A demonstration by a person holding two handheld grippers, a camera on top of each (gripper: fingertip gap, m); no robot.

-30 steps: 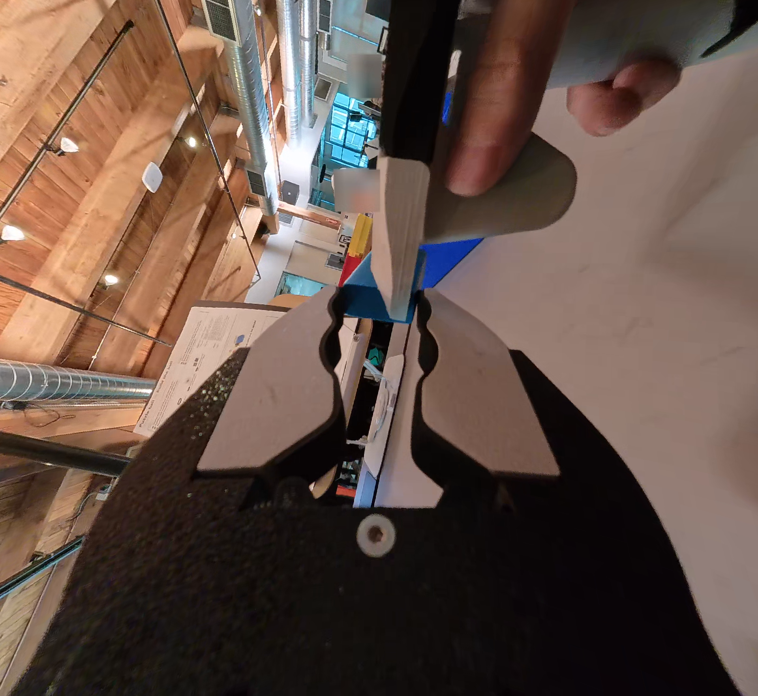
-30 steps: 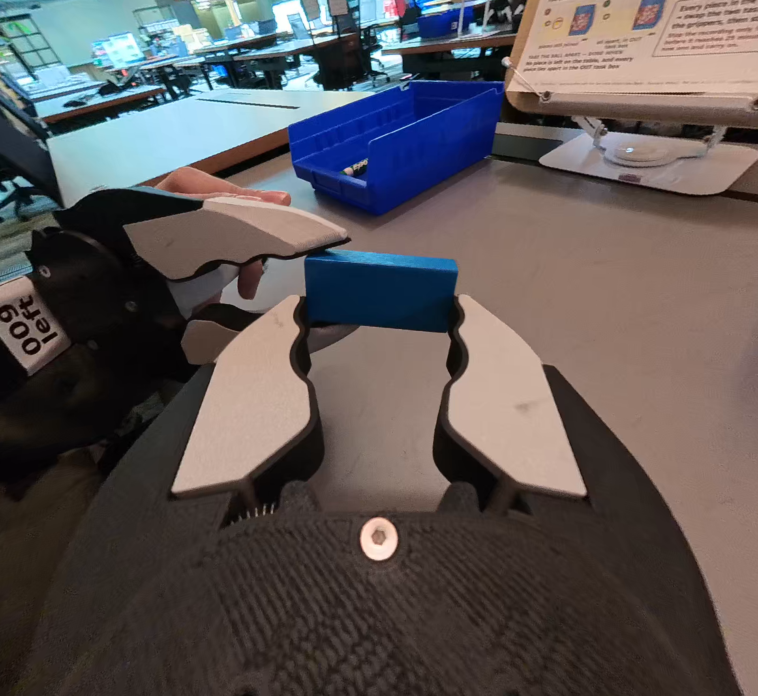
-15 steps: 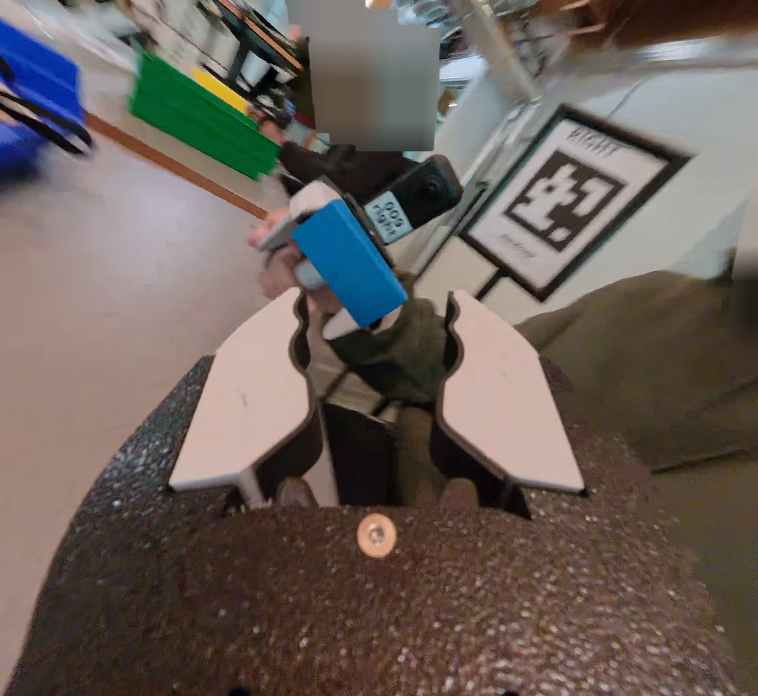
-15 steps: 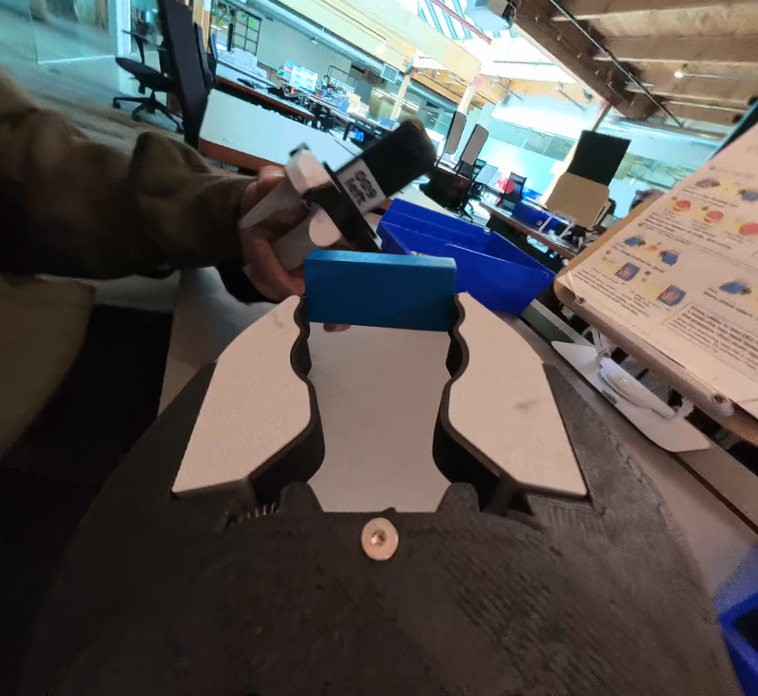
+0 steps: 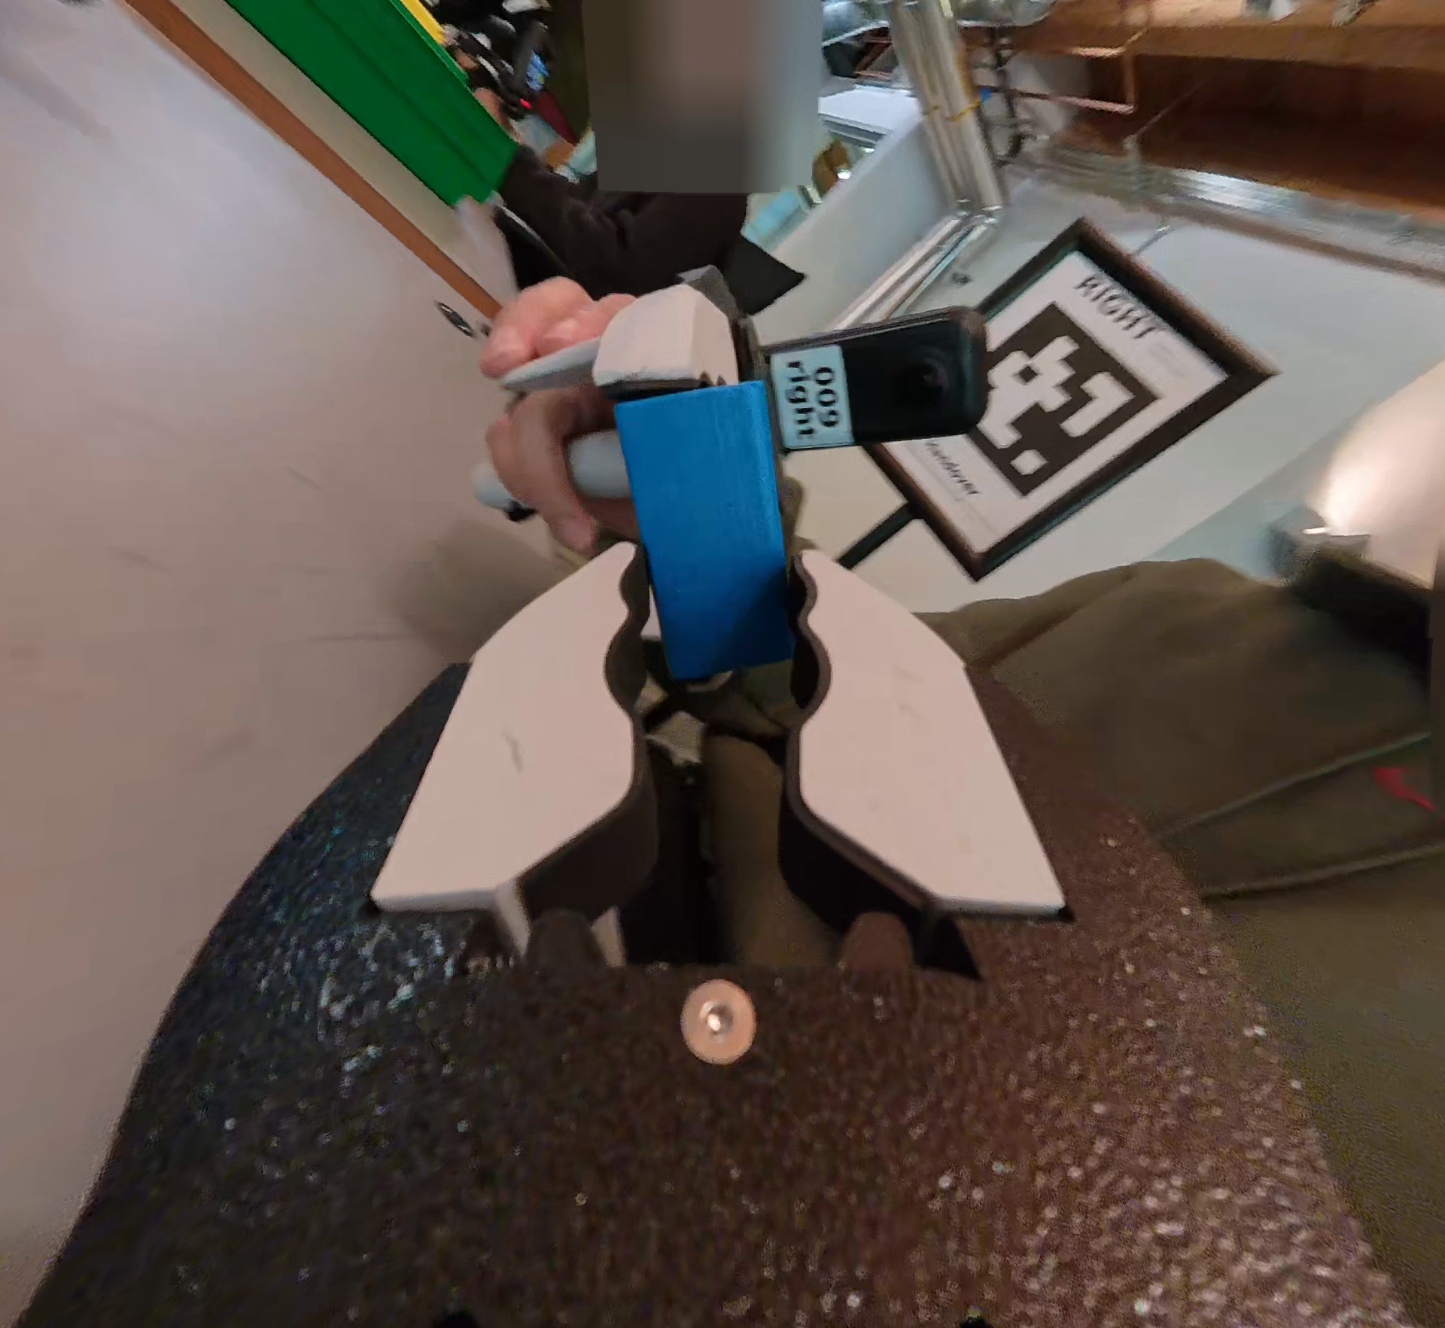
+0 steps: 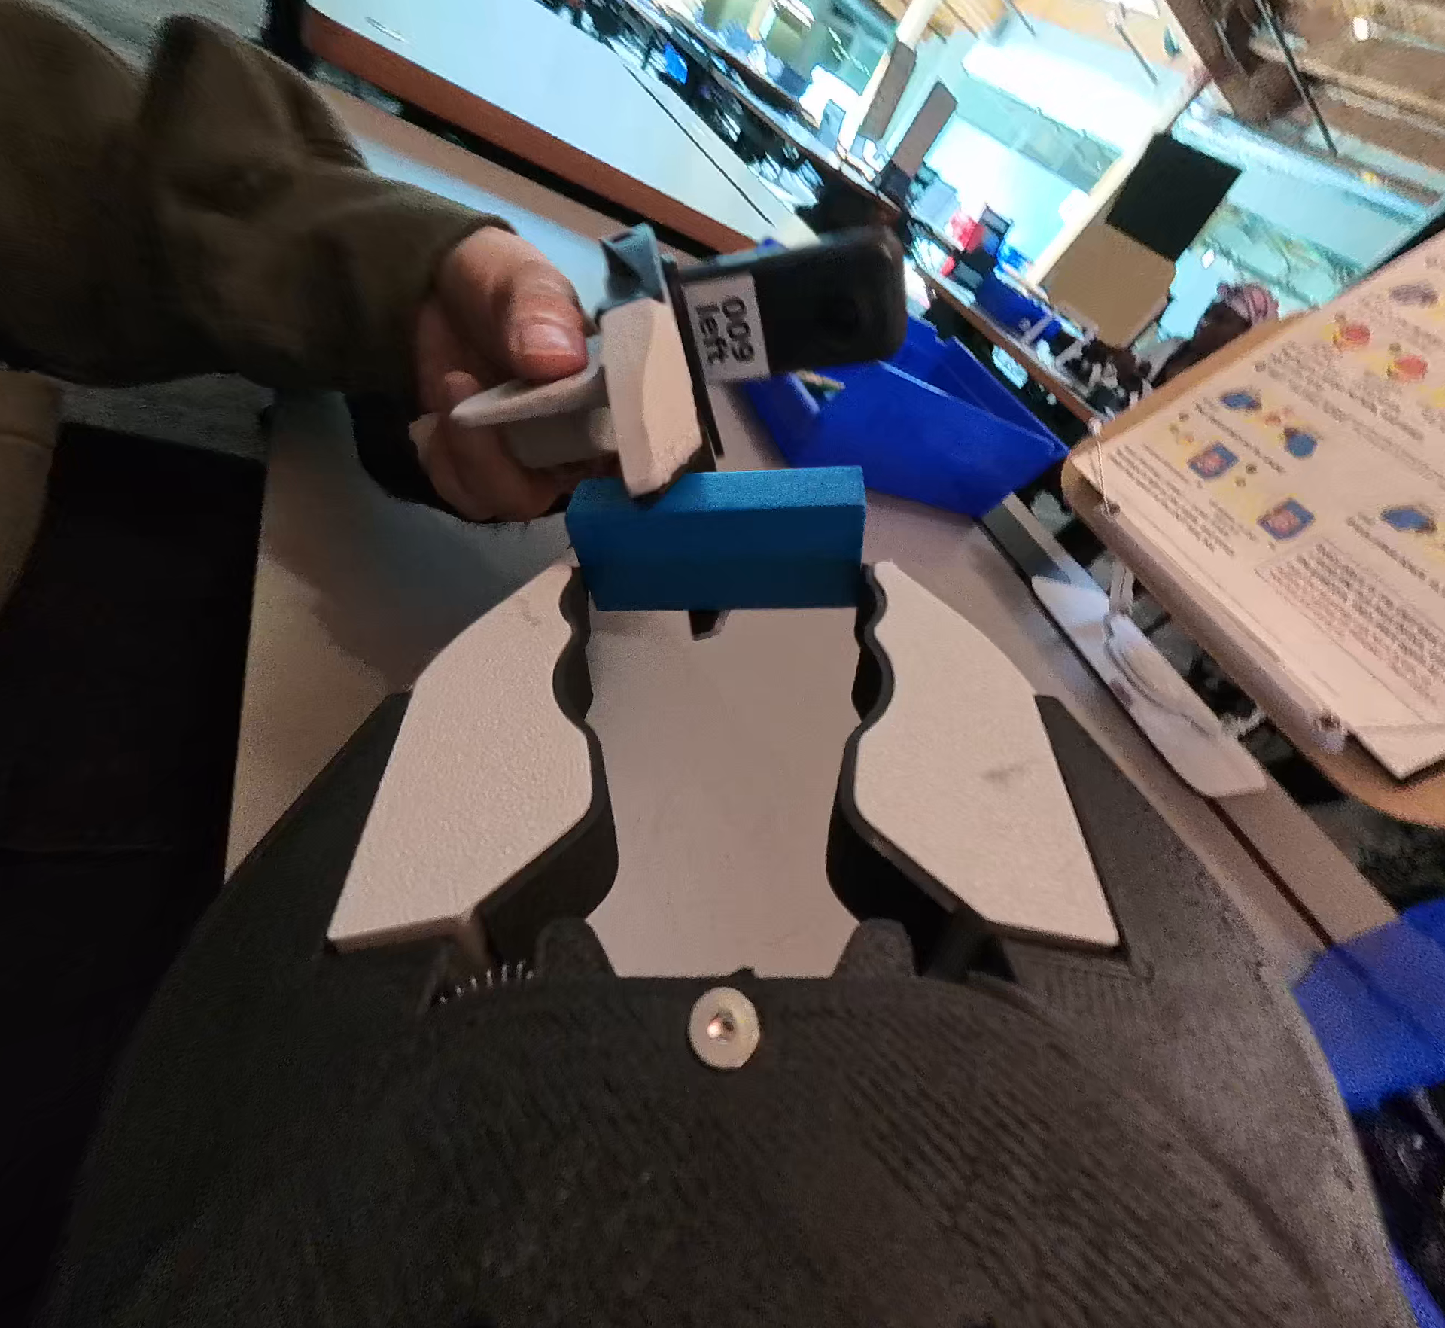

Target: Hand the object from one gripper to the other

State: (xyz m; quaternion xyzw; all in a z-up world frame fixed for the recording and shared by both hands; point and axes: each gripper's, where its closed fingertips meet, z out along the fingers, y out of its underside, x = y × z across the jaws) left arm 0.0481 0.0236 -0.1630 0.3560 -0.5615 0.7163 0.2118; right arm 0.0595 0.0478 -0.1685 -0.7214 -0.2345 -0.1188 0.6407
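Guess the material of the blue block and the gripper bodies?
Blue block: probably 3D-printed plastic, matte, with faint fine lines across its faces. Left gripper and right gripper bodies: black, rough, grainy texture, likely printed plastic; pale flat plates cover the jaws.

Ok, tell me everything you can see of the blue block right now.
The blue block is a plain, matte, solid-looking rectangular slab with sharp edges and no markings. It is held in the air above the table. The right gripper clamps it by its two short ends; the left gripper has its jaws around one end, across the flat faces. Whether those jaws press yet is unclear.
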